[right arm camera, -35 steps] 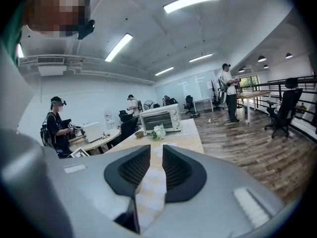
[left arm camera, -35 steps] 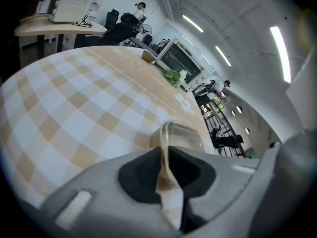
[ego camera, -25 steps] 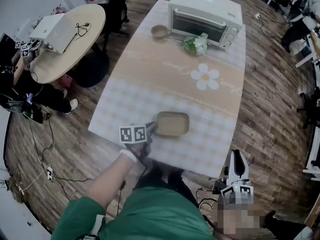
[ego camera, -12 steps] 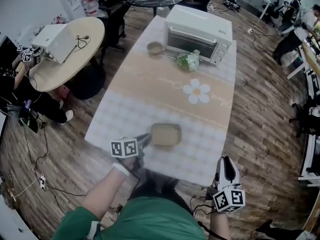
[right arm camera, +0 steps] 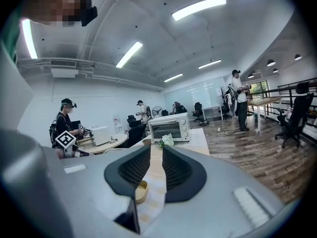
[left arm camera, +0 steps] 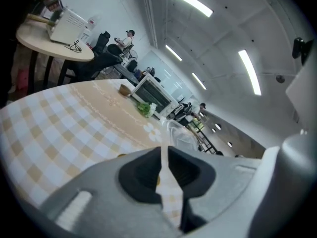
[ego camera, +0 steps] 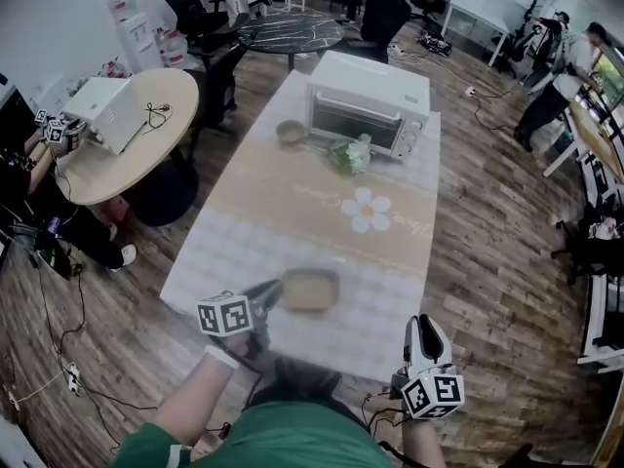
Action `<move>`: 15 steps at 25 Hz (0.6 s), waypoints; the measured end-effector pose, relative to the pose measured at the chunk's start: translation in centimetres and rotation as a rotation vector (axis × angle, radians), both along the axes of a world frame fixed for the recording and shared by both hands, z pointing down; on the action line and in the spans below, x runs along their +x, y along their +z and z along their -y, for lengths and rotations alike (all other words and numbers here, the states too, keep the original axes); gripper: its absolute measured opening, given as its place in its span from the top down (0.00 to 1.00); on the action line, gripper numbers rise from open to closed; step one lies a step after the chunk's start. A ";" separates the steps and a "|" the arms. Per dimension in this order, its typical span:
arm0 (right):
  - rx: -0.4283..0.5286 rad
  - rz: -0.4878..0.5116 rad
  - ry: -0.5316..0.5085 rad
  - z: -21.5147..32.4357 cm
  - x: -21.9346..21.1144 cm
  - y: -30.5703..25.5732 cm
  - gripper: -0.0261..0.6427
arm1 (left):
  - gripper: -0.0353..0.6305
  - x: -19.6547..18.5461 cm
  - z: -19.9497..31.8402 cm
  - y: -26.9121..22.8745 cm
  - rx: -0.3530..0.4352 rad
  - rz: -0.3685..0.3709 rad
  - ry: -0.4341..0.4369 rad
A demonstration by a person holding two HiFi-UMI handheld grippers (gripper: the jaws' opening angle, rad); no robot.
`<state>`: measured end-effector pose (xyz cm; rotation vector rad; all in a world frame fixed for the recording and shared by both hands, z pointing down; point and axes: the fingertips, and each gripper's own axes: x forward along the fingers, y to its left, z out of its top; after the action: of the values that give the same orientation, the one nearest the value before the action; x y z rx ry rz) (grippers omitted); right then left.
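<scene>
Right now your left gripper (ego camera: 271, 291) sits at the near end of the long table (ego camera: 292, 213), close to your body, with its marker cube turned up toward the head camera. Its tip meets the left edge of the shallow container (ego camera: 312, 289), which lies on the checked part of the cloth and looks blurred in the head view. In the left gripper view (left arm camera: 163, 150) your jaws are drawn almost together, leaving only a thin slit, and a pale strip of the container's rim runs through it; the container's pale, translucent wall (left arm camera: 183, 135) rises just past the tips. So you are pinching the container by its edge.

Meanwhile your right gripper (ego camera: 426, 322) hangs off the near right corner of the table, over the wooden floor and well apart from the container. In the right gripper view (right arm camera: 156, 150) its jaws stand a narrow gap apart with nothing between them. Through that gap you see only the cloth and, lower down, a bit of the container (right arm camera: 141, 191).

At the far end of the table stands a white toaster oven (ego camera: 369, 103). A small bowl (ego camera: 291, 132) sits just in front of its left side, and a bunch of greens (ego camera: 351, 154) lies beside that. A printed daisy (ego camera: 369, 211) marks the cloth between the greens and the container.
</scene>
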<state>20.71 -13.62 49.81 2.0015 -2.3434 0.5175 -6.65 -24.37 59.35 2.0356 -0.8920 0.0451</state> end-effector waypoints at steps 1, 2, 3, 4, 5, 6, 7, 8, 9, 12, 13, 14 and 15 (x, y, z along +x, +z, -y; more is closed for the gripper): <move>0.007 -0.006 -0.004 0.2 0.0 -0.3 0.85 | 0.89 0.1 0.1 -0.8 0.015 -0.003 0.000; 0.013 -0.011 -0.007 0.4 0.0 -0.5 0.85 | 0.89 0.3 0.1 -1.5 0.030 -0.006 0.000; 0.017 -0.015 -0.010 0.6 0.0 -0.7 0.85 | 0.89 0.4 0.2 -2.3 0.043 -0.010 0.001; 0.021 -0.017 -0.014 0.7 0.0 -0.9 0.85 | 0.89 0.6 0.2 -3.0 0.056 -0.014 0.002; 0.026 -0.018 -0.018 0.8 0.0 -1.1 0.85 | 0.89 0.7 0.2 -3.6 0.067 -0.018 0.003; 0.031 -0.020 -0.023 0.9 -0.1 -1.4 0.85 | 0.89 0.7 0.1 -4.3 0.078 -0.021 0.003; 0.037 -0.023 -0.028 1.0 -0.3 -1.6 0.85 | 0.89 0.7 0.1 -4.9 0.088 -0.024 0.003; 0.043 -0.026 -0.033 1.0 -0.3 -1.9 0.85 | 0.89 0.7 0.1 -5.4 0.097 -0.028 0.004; 0.050 -0.028 -0.037 1.1 -0.4 -2.2 0.85 | 0.89 0.8 0.1 -5.9 0.106 -0.031 0.003; 0.073 -0.032 -0.046 1.3 -0.5 -2.9 0.85 | 0.89 0.9 0.1 -7.3 0.131 -0.041 0.005; 0.081 -0.033 -0.047 1.4 -0.5 -3.2 0.85 | 0.89 1.0 0.1 -7.8 0.141 -0.044 0.005; 0.090 -0.035 -0.047 1.6 -0.5 -3.5 0.85 | 0.89 1.0 0.1 -8.3 0.152 -0.045 0.006; 0.098 -0.037 -0.048 1.7 -0.5 -3.8 0.85 | 0.89 1.0 0.2 -8.8 0.164 -0.044 0.008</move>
<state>20.21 -15.33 45.97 1.9703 -2.4329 0.3673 -5.62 -24.58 50.53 2.1832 -0.8847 -0.0709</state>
